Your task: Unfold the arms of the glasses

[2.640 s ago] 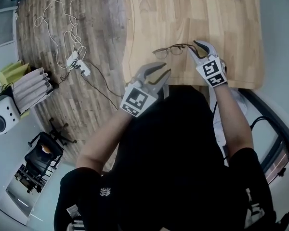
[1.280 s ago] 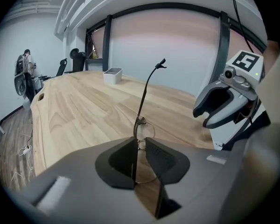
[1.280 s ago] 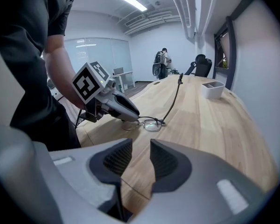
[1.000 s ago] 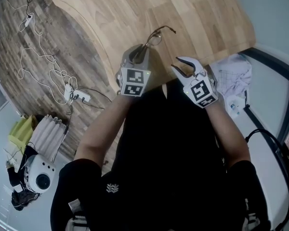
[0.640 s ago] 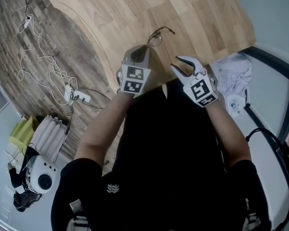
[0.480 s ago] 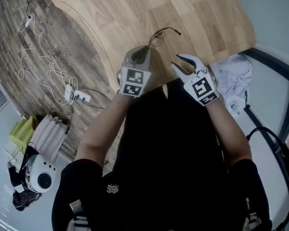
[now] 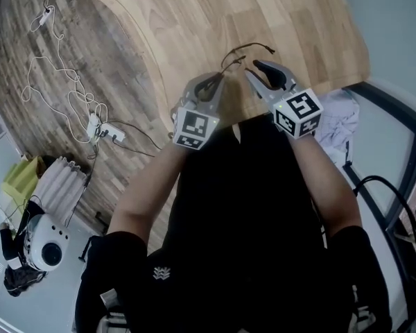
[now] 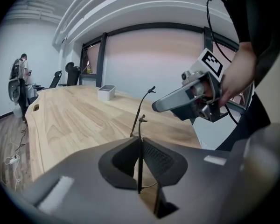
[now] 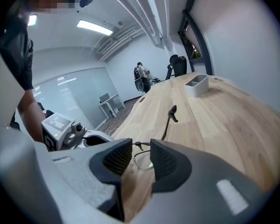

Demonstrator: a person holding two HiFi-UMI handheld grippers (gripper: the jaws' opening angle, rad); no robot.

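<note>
The glasses (image 7: 230, 59) hang in the air over the near edge of the counter (image 7: 298, 19), in the upper middle of the head view. The left hand-held gripper (image 7: 218, 82) has its jaws clenched on the thin rim. One arm (image 9: 171, 113) stands out from the frame and points away, toward the upper right. The right hand-held gripper (image 7: 258, 70) is just beside the glasses, on their right, with its jaws released and apart. In the right gripper view a small hinge end (image 9: 136, 145) lies between the jaws, and it seems not to touch them. I judge that this gripper is the nearer one for working on the arm.
</note>
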